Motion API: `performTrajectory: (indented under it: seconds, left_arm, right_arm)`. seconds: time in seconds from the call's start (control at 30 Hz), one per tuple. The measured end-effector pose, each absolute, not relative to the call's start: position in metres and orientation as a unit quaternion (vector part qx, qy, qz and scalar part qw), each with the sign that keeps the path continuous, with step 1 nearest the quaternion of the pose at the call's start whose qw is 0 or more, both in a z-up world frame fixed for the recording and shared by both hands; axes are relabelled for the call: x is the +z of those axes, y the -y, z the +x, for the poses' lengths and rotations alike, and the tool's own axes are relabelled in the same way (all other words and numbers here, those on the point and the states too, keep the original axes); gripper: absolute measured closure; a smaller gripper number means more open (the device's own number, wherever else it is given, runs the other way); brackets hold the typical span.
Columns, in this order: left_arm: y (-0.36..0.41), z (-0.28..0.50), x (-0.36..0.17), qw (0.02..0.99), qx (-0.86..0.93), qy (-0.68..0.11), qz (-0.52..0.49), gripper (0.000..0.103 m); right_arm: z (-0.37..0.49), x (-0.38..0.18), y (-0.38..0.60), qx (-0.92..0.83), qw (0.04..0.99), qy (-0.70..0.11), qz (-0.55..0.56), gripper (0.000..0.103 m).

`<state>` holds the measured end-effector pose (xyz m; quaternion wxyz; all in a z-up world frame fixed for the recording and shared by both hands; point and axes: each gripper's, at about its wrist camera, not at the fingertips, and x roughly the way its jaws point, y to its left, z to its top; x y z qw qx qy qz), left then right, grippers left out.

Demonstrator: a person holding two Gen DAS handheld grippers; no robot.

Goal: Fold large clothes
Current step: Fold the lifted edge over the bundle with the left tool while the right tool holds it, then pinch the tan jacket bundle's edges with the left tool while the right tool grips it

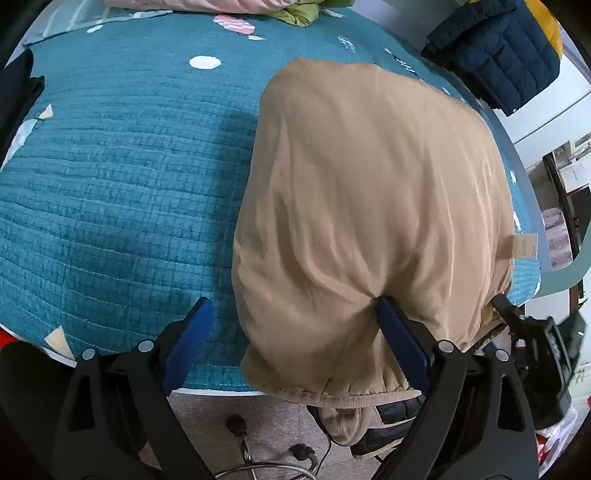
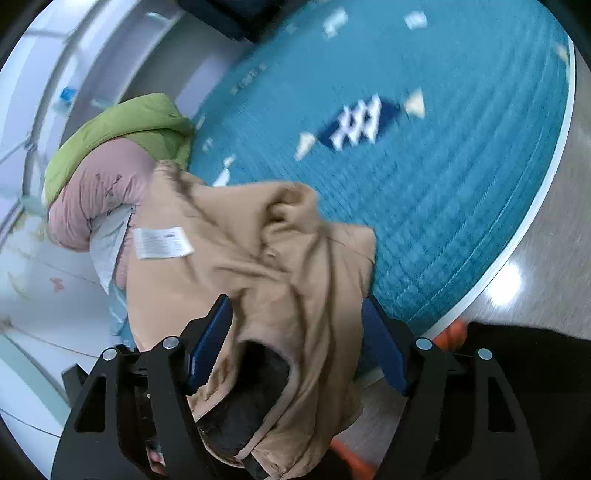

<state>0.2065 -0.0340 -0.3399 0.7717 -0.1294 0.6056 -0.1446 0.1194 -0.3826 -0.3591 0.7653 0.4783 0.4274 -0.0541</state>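
The left wrist view looks down from the near edge of the teal quilt, close above it, facing across toward the pink and green bedding at its far side. The right wrist view, blurred, sits tilted beside the quilt. Both share the tan jacket.

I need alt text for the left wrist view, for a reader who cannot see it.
A tan jacket lies on a teal bedspread, its hem hanging over the near edge. The left gripper is open, one blue finger pressing into the jacket, the other over bare bedspread. A folded navy jacket lies at the far right.
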Motion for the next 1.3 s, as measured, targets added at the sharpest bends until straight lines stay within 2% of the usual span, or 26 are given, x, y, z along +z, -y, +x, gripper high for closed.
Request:
performTrajectory:
  seconds: [0.2,0.43,0.5,0.77,1.0,1.17,1.3]
  left_arm:
    - [0.037,0.211,-0.341,0.770,-0.147,-0.607,-0.127,0.012]
    - [0.040,0.211,-0.343,0.770,-0.148,-0.608,-0.127,0.012]
    - [0.041,0.211,-0.344,0.768,-0.148,-0.610,-0.127,0.012]
    - [0.045,0.214,-0.346,0.765,-0.149,-0.614,-0.123,0.011]
    - [0.047,0.218,-0.347,0.763,-0.150,-0.617,-0.120,0.011]
    - [0.049,0.220,-0.347,0.763,-0.149,-0.619,-0.116,0.011]
    - [0.049,0.221,-0.348,0.761,-0.151,-0.620,-0.117,0.011]
  right_arm:
    - [0.123,-0.384,0.395,-0.012,0.725,-0.408,0.555,0.034]
    - [0.119,-0.392,0.399,-0.009,0.715,-0.417,0.561,0.032]
    - [0.118,-0.395,0.398,-0.014,0.712,-0.428,0.556,0.028]
    - [0.116,-0.400,0.391,-0.005,0.713,-0.441,0.546,0.023]
    - [0.127,-0.406,0.379,0.018,0.711,-0.440,0.549,0.007]
    - [0.128,-0.420,0.372,0.097,0.655,-0.431,0.613,0.007]
    - [0.126,-0.421,0.370,0.072,0.672,-0.432,0.597,0.009]
